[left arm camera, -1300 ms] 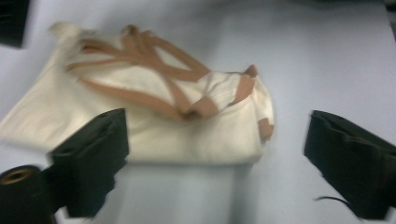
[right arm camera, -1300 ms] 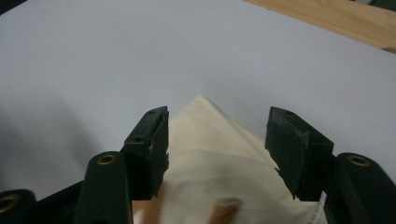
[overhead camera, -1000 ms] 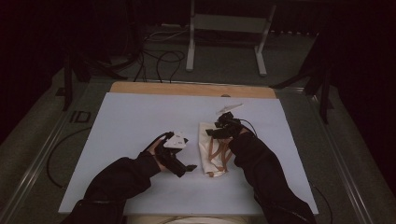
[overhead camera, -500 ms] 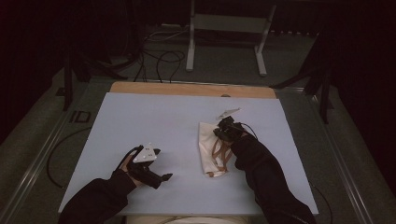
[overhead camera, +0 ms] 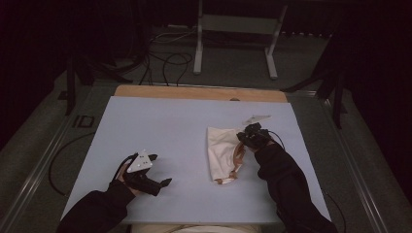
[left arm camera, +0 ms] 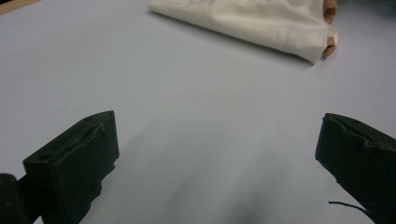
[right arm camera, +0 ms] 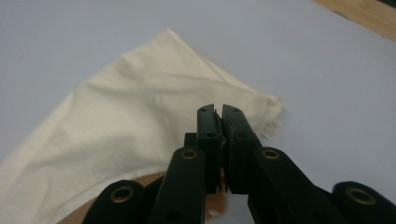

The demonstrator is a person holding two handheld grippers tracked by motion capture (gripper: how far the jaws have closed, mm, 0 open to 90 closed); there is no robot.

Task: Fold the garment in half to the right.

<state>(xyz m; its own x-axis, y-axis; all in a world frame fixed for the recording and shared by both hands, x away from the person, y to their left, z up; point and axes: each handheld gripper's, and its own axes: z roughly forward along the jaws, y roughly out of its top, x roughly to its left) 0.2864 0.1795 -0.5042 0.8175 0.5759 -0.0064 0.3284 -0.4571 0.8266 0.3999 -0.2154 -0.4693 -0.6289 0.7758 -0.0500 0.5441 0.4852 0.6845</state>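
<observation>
Dim, even light; dark surroundings.

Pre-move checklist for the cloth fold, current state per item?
1. Right gripper shut: ok, jaws have just closed and stand together.
2. Grip on the cream cloth bag: cannot tell; the jaws sit at its brown strap, contact hidden.
3. Left gripper open: ok, jaws wide apart, nothing between them.
4. Left gripper apart from bag: ok, bare mat between them.
5. Bag fully on the blue mat: ok.
6. Bag flat: not ok, wrinkled, one edge folded.
</observation>
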